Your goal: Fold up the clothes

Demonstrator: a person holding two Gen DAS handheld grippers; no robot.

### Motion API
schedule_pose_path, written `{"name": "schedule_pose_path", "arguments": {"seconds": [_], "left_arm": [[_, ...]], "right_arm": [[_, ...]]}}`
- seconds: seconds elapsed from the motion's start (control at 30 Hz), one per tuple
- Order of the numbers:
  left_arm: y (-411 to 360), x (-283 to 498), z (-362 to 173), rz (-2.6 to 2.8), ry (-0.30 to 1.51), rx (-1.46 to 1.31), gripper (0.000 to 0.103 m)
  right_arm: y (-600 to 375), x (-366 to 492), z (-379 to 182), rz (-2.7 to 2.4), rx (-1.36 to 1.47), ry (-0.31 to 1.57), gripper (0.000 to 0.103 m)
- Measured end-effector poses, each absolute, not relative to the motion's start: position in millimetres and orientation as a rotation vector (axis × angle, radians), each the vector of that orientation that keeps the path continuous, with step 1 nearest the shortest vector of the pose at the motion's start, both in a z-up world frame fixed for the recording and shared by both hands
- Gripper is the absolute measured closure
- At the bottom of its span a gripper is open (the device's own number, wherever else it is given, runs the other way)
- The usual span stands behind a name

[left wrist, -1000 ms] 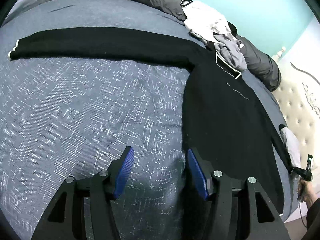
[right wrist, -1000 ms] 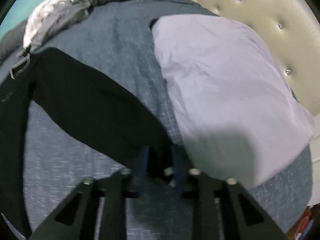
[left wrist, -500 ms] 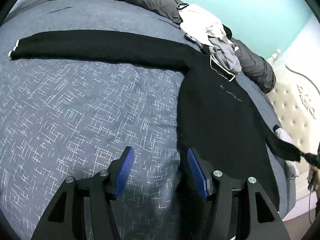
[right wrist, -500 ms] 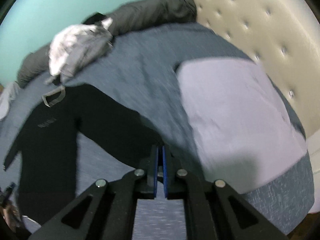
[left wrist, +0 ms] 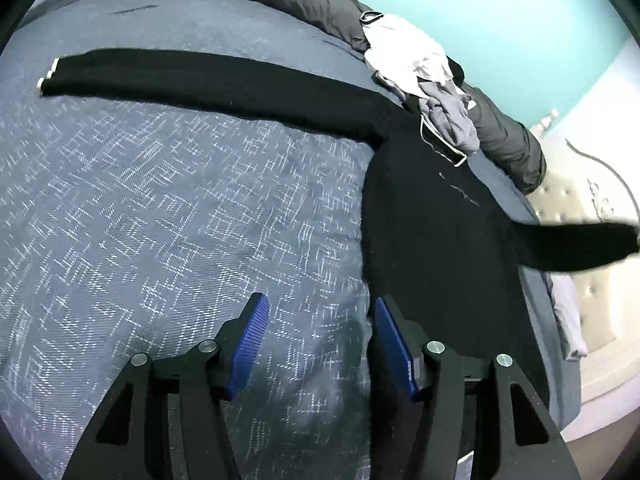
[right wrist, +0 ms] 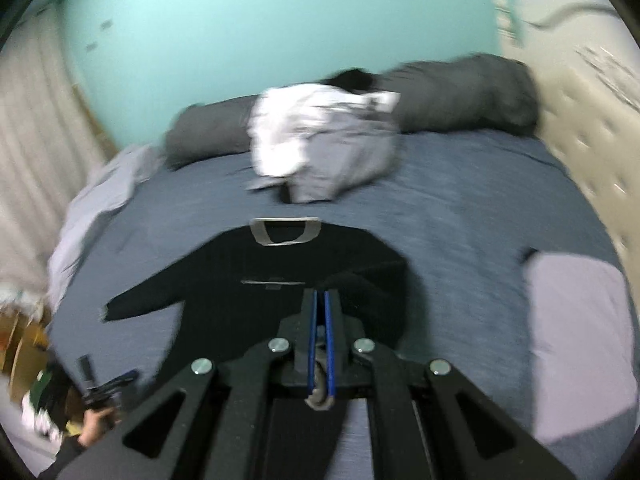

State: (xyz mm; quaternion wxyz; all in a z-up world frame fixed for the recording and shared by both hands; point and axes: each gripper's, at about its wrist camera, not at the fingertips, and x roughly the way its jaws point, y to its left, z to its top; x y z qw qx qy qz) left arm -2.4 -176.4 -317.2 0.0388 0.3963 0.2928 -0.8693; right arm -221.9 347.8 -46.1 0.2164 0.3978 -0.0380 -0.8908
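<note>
- So, the long-sleeved black knit sweater [left wrist: 432,240] lies flat on the bed, front up, with its grey-edged neck toward the far side. I think it is spread out like this so it can be folded neatly.
- One sleeve lies straight out across the cover. The other sleeve [left wrist: 576,246] is up in the air over the sweater's body.
- My right gripper [right wrist: 319,304] has its blue pads pressed together, and I believe they pinch the end of that lifted sleeve. The picture is blurry, so I cannot see the cloth between them well. I judge I am carrying the sleeve across the body to make the first fold.
- My left gripper [left wrist: 318,332] has its two blue fingers wide apart and holds nothing. It hangs just above the sweater's side edge, maybe ready to press it down.
- Under it all is the dark blue bed cover with white scratchy marks [left wrist: 160,220].
- Just past the sweater's neck sits a heap of white and grey clothes [right wrist: 320,148], with a dark grey rolled blanket [right wrist: 468,92] behind it.
- A pale purple pillow [right wrist: 580,340] sits off to the right.
</note>
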Motion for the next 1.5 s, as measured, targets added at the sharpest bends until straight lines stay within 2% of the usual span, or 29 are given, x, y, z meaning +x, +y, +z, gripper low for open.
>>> {"name": "schedule_pose_path", "arguments": {"seconds": [0.1,0.2,0.5,0.73,0.87,0.93,1.03,1.2,1.33,1.5], "left_arm": [[-175.4,-1.1,-313.0,-2.681,0.885,1.211,0.043],[-174.1,1.1,-308.7,-2.697,0.876,1.201,0.043],[-168.6,2.8,-302.3,-2.735,0.836,1.206,0.043],[-165.9,-0.4,-300.0,-2.746,0.82,1.213,0.043],[-161.7,-2.7,-297.4,-2.762,0.807,1.217,0.043],[-159.1,-3.9,-296.4,-2.771,0.8,1.223,0.043],[-153.1,-6.0,-293.8,-2.787,0.784,1.232,0.043],[-135.1,-14.7,-288.0,-2.836,0.741,1.262,0.043],[-111.4,-31.9,-285.9,-2.884,0.689,1.323,0.043],[-76.9,-62.2,-287.2,-2.934,0.625,1.421,0.042]], "right_arm": [[284.7,-211.8,-40.7,-2.348,1.077,-0.056,0.1],[226.3,-203.9,-63.2,-2.245,1.118,-0.013,0.1],[111.1,-189.0,-200.2,-2.076,1.34,0.018,0.1],[76.0,-179.8,-255.4,-2.014,1.398,0.022,0.098],[79.3,-182.1,-259.5,-2.01,1.403,0.003,0.094],[86.6,-182.5,-251.0,-2.03,1.363,0.022,0.088],[110.6,-187.5,-234.7,-2.084,1.307,0.016,0.086],[174.1,-206.7,-223.4,-2.234,1.309,0.013,0.081],[237.5,-223.9,-230.5,-2.4,1.362,0.029,0.072],[304.5,-244.5,-244.9,-2.544,1.401,-0.021,0.071]]}}
